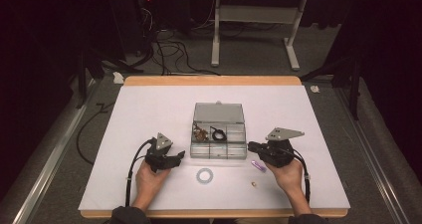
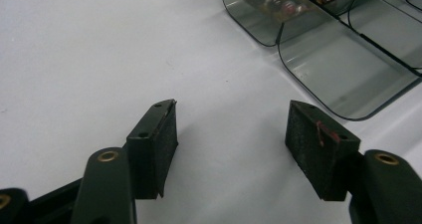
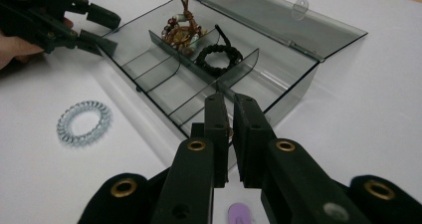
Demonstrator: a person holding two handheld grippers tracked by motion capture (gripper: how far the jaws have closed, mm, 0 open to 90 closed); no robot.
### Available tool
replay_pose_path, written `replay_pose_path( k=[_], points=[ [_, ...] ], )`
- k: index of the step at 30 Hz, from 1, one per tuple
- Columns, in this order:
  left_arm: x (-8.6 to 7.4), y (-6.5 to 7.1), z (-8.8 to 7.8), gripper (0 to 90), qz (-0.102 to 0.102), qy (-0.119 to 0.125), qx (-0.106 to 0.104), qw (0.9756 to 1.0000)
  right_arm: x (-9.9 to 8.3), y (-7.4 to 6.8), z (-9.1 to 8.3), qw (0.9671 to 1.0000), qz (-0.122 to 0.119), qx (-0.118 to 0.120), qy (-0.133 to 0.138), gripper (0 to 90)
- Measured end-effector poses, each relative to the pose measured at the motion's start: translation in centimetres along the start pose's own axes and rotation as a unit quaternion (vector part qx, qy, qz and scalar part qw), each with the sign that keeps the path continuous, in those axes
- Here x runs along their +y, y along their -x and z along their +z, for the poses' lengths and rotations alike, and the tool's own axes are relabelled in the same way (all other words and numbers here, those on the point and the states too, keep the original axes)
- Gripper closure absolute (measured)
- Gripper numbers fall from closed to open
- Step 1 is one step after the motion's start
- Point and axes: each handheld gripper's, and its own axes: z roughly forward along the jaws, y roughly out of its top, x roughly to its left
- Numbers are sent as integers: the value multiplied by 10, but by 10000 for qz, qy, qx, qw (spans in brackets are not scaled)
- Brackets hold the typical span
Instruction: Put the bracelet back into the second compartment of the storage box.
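The right gripper (image 3: pixel 229 102) hangs at the compartment box's (image 1: pixel 219 151) right front corner, jaws nearly closed on something small and brownish – too hidden to name. The left gripper (image 2: pixel 231 129), jaws wide apart and holding nothing, sits at the box's left front corner. A clear spiral hair tie (image 3: pixel 83 121) and purple piece (image 1: pixel 258 166) lie near the desk's front edge – a black bracelet (image 3: pixel 218 57) lies inside the box

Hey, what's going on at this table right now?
A person is sorting small accessories into a clear compartment box with two handheld grippers. The right gripper is shut, with something small and thin apparently pinched between its jaws, just in front of the box. The left gripper waits open beside the box. A coiled hair tie, a purple piece and a small bead lie on the table.
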Motion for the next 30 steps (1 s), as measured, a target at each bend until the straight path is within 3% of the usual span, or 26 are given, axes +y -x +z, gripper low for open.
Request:
replay_pose_path(
  k=[30],
  points=[
    [0,0,0,374,2,0,-1,10000,35,14,42,9997,190,-160,-54,862]
  ],
)
